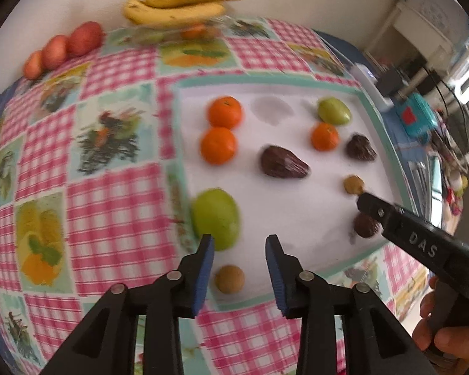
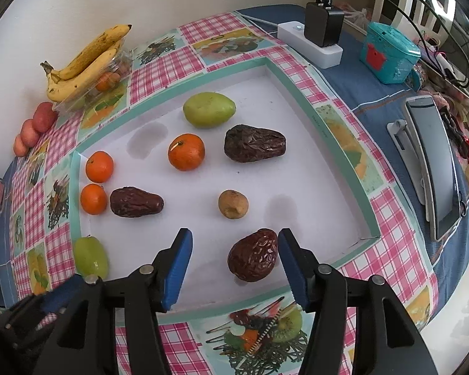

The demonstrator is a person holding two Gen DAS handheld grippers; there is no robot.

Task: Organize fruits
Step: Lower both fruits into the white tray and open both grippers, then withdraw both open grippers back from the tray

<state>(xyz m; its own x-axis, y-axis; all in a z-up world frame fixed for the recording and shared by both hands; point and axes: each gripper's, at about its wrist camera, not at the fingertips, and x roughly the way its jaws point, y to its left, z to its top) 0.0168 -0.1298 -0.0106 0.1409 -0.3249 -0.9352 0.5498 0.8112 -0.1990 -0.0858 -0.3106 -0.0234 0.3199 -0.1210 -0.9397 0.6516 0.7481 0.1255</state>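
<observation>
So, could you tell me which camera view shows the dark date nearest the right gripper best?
The right wrist view: the date lies sharp and whole by the open right gripper. In the left wrist view it is small, blurred, partly hidden.

left wrist: low, near, faces wall from white mat's near-left edge | right wrist: higher, near-right edge | shared: mat, bananas

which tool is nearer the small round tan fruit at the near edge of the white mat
Left. The small round tan fruit lies between the open fingers of the left tool, just below its tips. The right tool sits further right on the white mat, beside a wrinkled dark brown date.
</observation>
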